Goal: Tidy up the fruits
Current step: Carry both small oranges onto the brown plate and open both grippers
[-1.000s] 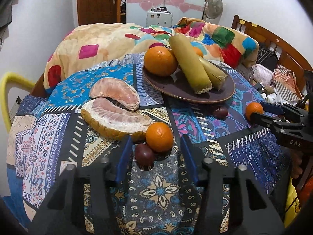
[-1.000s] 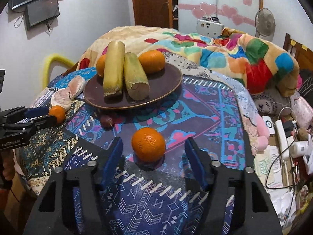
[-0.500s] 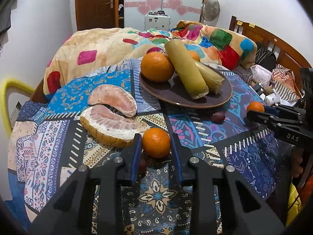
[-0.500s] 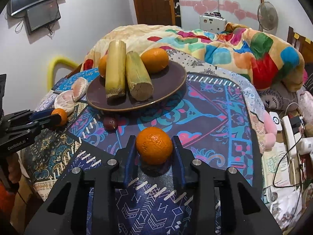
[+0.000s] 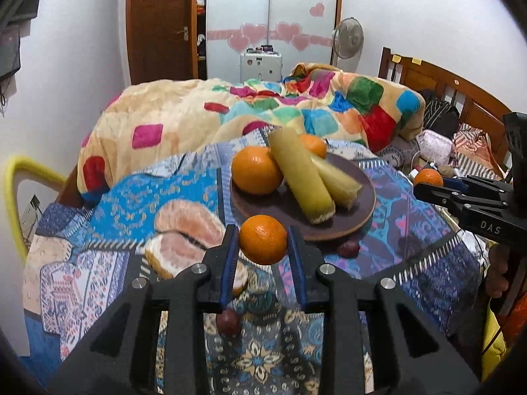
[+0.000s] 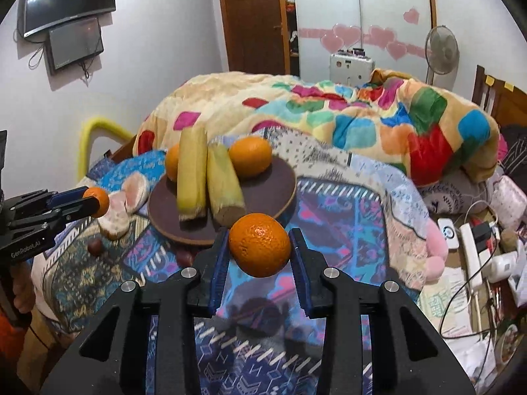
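My left gripper [image 5: 262, 247] is shut on an orange [image 5: 262, 244] and holds it above the patterned cloth, in front of the brown plate [image 5: 364, 210]. My right gripper [image 6: 259, 250] is shut on another orange [image 6: 259, 244], also lifted, near the plate [image 6: 273, 194]. The plate holds two sugarcane pieces [image 5: 304, 181] and two oranges [image 5: 256, 170]. Pomelo pieces [image 5: 187, 233] lie left of the plate. Small dark fruits [image 5: 226, 322] lie on the cloth. Each gripper shows in the other view, the right gripper [image 5: 428, 181] and the left gripper [image 6: 95, 201].
A colourful blanket [image 5: 263, 112] is heaped behind the table. A yellow chair back [image 5: 13, 194] stands at the left. A wooden bed frame [image 5: 444, 89] and clutter with cables and a power strip [image 6: 471, 247] are at the right.
Both grippers closed on their oranges and lifted them off the cloth. A small dark fruit stays on the cloth under the left gripper.
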`<state>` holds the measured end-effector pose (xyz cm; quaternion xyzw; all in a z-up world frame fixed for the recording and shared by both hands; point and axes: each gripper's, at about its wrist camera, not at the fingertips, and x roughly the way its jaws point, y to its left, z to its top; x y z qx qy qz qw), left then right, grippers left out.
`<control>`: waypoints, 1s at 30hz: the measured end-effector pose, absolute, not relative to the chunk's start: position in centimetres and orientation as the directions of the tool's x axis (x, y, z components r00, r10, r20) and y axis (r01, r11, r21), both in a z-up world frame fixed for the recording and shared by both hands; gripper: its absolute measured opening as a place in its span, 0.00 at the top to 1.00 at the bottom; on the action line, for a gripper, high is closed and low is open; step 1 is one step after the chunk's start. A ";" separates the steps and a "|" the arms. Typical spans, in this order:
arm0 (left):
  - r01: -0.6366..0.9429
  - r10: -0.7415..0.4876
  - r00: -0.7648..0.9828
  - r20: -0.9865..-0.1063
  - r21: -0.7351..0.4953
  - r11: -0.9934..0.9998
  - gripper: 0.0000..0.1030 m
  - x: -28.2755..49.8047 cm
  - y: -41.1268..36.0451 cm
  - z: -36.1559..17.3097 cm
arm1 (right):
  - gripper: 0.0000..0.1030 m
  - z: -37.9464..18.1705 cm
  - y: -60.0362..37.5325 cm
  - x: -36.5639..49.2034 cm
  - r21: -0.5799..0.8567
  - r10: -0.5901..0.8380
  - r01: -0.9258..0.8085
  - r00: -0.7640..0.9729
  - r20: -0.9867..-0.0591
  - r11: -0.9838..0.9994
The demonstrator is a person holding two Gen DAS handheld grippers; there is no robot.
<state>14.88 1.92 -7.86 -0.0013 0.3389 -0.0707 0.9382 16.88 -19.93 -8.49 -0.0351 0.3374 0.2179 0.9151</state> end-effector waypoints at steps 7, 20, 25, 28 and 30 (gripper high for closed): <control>0.134 -0.139 0.765 -0.629 -0.056 0.989 0.71 16.9 1.3 -7.6 | 0.68 -7.1 -19.6 18.2 0.073 0.374 -0.419 0.704 -0.603 0.905; 0.130 -0.142 0.745 -0.652 -0.066 0.989 0.71 21.4 0.7 -8.8 | 0.68 -7.5 -18.4 22.3 0.066 0.357 -0.403 0.708 -0.610 0.913; 0.120 -0.135 0.710 -0.692 -0.070 0.990 0.71 23.0 0.8 -10.3 | 0.68 -8.1 -17.8 23.6 0.071 0.355 -0.406 0.685 -0.636 0.911; 0.119 -0.137 0.689 -0.712 -0.075 0.990 0.71 23.6 0.8 -11.0 | 0.68 -8.8 -17.2 24.5 0.054 0.341 -0.412 0.664 -0.665 0.909; 0.118 -0.142 0.674 -0.725 -0.084 0.989 0.71 24.0 0.9 -11.3 | 0.68 -9.2 -16.8 25.1 0.057 0.340 -0.417 0.646 -0.683 0.907</control>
